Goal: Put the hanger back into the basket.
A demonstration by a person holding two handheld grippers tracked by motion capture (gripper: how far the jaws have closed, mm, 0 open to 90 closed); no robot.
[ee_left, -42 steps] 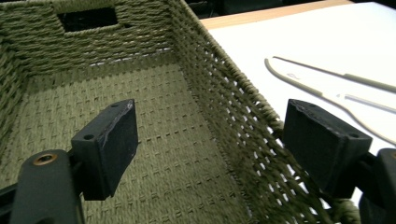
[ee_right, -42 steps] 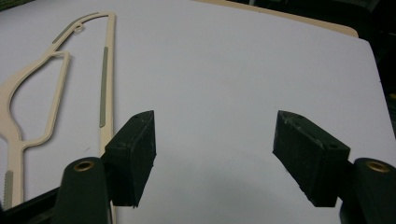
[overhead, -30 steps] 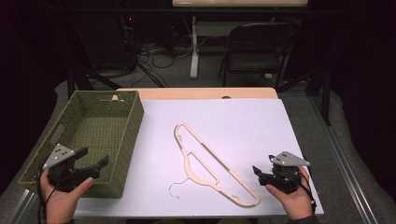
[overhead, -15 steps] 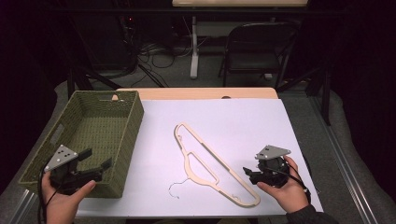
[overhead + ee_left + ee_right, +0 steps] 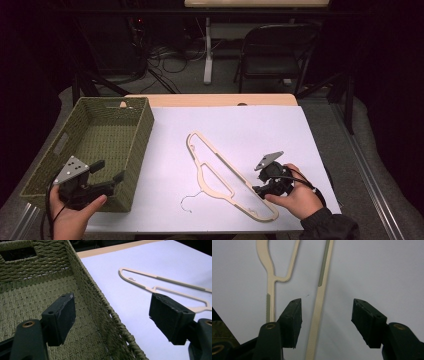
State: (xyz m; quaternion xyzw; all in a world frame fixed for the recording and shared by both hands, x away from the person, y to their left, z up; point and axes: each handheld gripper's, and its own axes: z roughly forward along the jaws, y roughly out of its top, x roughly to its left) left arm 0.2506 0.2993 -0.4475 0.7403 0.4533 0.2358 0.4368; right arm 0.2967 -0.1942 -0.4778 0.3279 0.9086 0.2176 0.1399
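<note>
While the left gripper (image 5: 107, 176) hangs over the near right wall of the woven basket (image 5: 141, 131), its jaws sit wide apart, one inside, one outside, pinching nothing. Mid-table, the cream hanger (image 5: 227, 178) lies flat on the white sheet (image 5: 250, 125), well apart from the basket. The right gripper (image 5: 260, 187) is at its lower bar, jaws apart and just been narrowing, the bar (image 5: 318, 307) between them untouched.
</note>
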